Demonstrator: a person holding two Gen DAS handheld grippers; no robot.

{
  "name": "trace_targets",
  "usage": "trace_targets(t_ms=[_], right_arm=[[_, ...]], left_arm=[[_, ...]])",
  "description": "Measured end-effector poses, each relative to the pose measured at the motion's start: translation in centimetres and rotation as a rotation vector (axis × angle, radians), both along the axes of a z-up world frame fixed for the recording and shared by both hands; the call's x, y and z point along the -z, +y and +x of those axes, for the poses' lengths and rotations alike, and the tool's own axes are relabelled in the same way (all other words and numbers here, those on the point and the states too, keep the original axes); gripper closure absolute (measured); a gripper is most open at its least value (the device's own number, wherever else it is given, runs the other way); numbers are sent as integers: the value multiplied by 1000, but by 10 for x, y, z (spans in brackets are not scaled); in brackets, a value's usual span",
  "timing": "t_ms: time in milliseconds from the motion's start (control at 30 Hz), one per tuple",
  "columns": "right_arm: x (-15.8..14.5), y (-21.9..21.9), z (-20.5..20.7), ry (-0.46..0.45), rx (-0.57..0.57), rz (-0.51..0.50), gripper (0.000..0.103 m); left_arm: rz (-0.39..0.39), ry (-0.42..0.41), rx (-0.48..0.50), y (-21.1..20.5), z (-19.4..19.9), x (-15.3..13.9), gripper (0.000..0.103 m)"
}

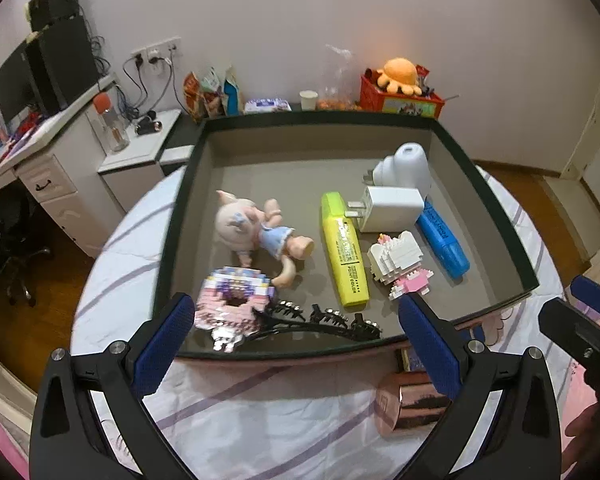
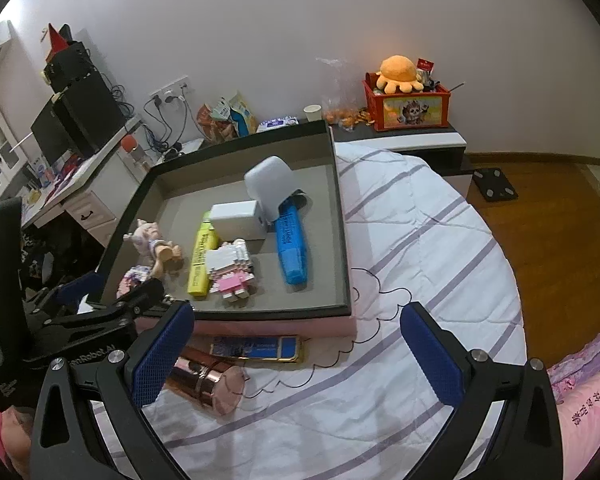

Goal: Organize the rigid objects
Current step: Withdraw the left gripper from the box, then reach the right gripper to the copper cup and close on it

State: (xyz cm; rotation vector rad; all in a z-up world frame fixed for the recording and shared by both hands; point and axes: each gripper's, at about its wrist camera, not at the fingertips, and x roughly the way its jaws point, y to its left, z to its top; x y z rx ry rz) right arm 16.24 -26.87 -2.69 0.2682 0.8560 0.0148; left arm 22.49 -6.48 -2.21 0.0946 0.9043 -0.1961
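A black tray (image 1: 320, 120) (image 2: 260, 312) with a grey floor lies on the bed. It holds a doll (image 1: 256, 232), a yellow highlighter (image 1: 346, 252), a blue highlighter (image 1: 444, 240), a white charger (image 1: 392, 208), a white block figure (image 1: 396, 260) and a black hair clip (image 1: 332, 322). A pink block model (image 1: 232, 300), blurred, lies in the near left corner. My left gripper (image 1: 296, 312) stands open over the tray's near edge, holding nothing. My right gripper (image 2: 298, 316) is open above the bedsheet, also with nothing in it. A rose-gold cylinder (image 2: 208, 380) lies on the sheet outside the tray.
A blue and gold box (image 2: 256, 348) pokes out from under the tray's near edge. A white rounded device (image 1: 404, 168) leans in the tray's far right corner. Behind stand a desk with a monitor (image 1: 48, 68), a low cabinet and a red toy crate (image 2: 406, 106).
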Motion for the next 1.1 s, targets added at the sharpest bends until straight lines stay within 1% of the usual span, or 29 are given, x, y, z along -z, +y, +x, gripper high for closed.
trace_targets(t_ms=[167, 400, 567, 833, 1100], right_arm=[[-9, 10, -10, -17, -12, -11, 0], [-17, 24, -26, -34, -33, -26, 0], [-23, 36, -37, -41, -52, -36, 0], [-22, 56, -56, -35, -93, -58, 0], [-18, 57, -69, -24, -91, -68, 0]], left_arm=[[-14, -34, -25, 16, -17, -18, 0], [-32, -53, -71, 41, -43, -34, 0], [-34, -50, -93, 55, -64, -36, 0], [-47, -47, -110, 68, -94, -37, 0], [-60, -55, -108, 69, -104, -41, 0]])
